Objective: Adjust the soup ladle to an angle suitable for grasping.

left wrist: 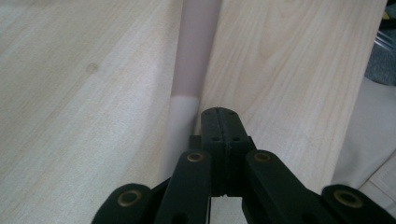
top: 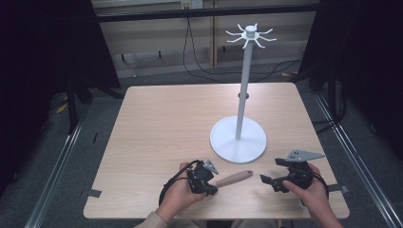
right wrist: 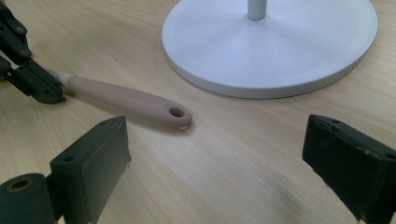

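A utensil with a beige handle (top: 235, 178) lies flat near the table's front edge, between my two grippers. Its hanging hole (right wrist: 176, 112) points toward the white stand (top: 243, 90). My left gripper (top: 213, 186) is at the utensil's pale neck (left wrist: 182, 116), jaws pressed together, and the handle (left wrist: 194, 46) runs along their left side. Nothing shows between the jaws, and the utensil's head is hidden under the gripper. My right gripper (top: 272, 170) stands open to the right of the handle (right wrist: 130, 100), apart from it, with nothing between its fingers.
The stand's round white base (right wrist: 280, 51) sits just beyond the utensil, and its pole carries a ring of hooks (top: 250, 35) high up. The wooden table (top: 166, 123) is bare to the left and back. Cables lie on the floor behind.
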Demonstrator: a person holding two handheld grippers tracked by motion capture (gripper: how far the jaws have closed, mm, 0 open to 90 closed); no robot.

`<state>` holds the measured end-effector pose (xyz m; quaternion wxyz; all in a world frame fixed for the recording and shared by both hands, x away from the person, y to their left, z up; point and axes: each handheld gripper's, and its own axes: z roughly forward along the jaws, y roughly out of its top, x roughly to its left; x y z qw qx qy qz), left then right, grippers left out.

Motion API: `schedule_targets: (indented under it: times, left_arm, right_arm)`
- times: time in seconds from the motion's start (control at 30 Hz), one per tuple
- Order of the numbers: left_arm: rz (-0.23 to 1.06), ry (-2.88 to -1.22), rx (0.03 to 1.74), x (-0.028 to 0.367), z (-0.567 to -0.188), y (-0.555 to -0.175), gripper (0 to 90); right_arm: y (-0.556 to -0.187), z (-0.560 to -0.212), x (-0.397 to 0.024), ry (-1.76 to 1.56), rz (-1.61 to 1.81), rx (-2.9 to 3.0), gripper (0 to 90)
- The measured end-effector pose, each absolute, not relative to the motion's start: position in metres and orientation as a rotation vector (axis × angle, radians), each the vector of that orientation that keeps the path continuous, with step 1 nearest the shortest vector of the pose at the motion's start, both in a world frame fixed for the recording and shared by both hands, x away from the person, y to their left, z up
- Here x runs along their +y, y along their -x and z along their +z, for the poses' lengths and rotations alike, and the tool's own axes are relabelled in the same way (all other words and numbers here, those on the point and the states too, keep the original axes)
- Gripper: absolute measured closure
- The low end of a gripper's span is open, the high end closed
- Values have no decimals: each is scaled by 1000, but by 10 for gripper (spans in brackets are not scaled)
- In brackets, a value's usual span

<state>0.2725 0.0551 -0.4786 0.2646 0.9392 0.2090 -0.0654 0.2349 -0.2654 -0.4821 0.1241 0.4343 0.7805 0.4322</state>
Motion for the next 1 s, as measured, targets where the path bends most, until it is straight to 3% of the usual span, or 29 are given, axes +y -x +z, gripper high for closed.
schedule_targets:
  times: [0.27,0.67,1.0]
  left_arm:
    - [-170,-2544,572,57,-478,-276,895]
    - [-178,-2442,589,63,-462,-277,775]
    - [-123,-2482,593,73,-455,-283,664]
  right_arm:
    - [-235,-482,-266,-1268,1260,2273,71]
    - [-235,-483,-266,-1264,1261,2276,71]
    - [-235,-483,-266,-1264,1263,2277,71]
